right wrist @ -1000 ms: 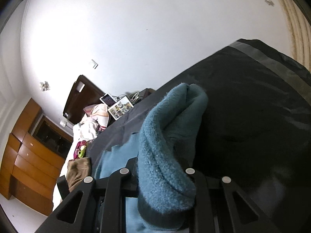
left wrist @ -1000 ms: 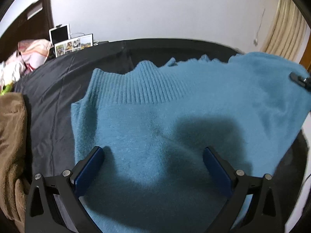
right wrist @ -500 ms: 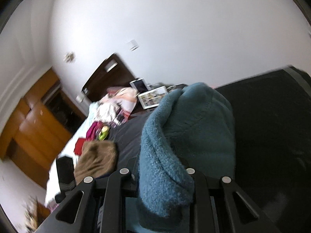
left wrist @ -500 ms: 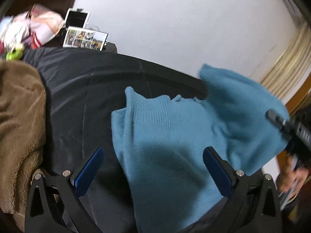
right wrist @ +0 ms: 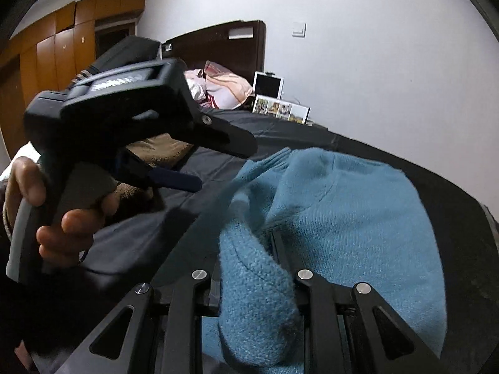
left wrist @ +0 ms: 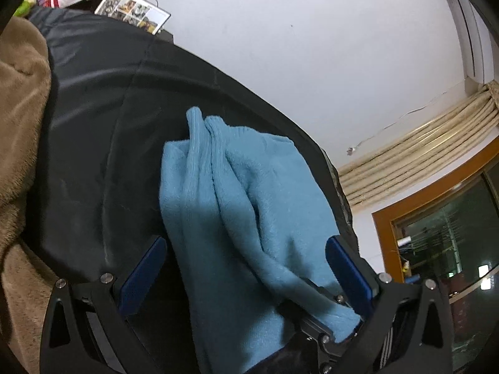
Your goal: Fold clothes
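Right hand-held gripper clamped on blue sweater fold, half draped over black-covered bed; left hand-held gripper wide, empty; risk: thick knit slips, fold bunches crooked

One light blue knitted sweater lay on a black-covered bed, doubled over lengthwise into a loose, uneven fold. Its ribbed collar was bunched at the far end. A thick fleecy fold of it stood pinched up, off the bed.
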The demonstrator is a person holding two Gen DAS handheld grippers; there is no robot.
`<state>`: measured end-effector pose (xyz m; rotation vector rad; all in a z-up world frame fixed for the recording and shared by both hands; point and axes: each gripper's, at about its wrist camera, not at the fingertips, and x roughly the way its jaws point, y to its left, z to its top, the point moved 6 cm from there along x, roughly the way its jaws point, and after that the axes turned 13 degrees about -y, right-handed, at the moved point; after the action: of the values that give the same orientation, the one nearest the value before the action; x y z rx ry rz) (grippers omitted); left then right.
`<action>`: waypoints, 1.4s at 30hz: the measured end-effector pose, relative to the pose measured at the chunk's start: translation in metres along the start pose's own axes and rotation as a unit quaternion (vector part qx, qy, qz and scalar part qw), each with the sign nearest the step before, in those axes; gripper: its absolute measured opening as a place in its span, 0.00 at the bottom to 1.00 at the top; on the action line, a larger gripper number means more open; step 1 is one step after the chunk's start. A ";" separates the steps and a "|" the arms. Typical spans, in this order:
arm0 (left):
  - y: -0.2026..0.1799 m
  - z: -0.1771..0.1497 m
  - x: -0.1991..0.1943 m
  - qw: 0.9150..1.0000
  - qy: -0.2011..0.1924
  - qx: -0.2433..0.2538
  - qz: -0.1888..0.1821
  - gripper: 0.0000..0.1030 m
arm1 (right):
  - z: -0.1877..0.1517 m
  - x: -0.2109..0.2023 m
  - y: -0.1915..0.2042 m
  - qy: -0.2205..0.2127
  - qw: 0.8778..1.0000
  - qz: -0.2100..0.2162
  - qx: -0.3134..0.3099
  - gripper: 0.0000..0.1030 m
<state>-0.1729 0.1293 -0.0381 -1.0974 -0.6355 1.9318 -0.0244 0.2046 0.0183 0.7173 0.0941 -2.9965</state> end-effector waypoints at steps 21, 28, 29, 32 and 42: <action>-0.030 0.021 0.044 0.998 0.031 -0.038 0.033 0.99 | 0.009 -0.004 -0.008 -0.036 0.997 0.037 0.056 0.23; -0.043 0.015 0.040 0.998 0.051 0.002 0.028 0.99 | 0.009 0.000 -0.006 -0.040 0.996 0.048 0.060 0.23; -0.043 0.010 0.046 0.998 0.065 0.004 0.027 0.99 | 0.008 0.001 -0.006 -0.041 0.996 0.048 0.059 0.23; -0.036 -0.002 0.063 0.994 0.099 -0.003 0.037 0.99 | 0.008 0.004 -0.007 -0.042 0.996 0.050 0.061 0.23; -0.035 0.023 0.096 0.994 0.105 -0.004 0.033 0.69 | 0.007 0.009 -0.007 -0.042 0.996 0.048 0.060 0.23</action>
<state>-0.2070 0.2278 -0.0451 -1.3202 -0.4960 1.8386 -0.0361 0.2104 0.0204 0.5876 -0.1212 -2.9542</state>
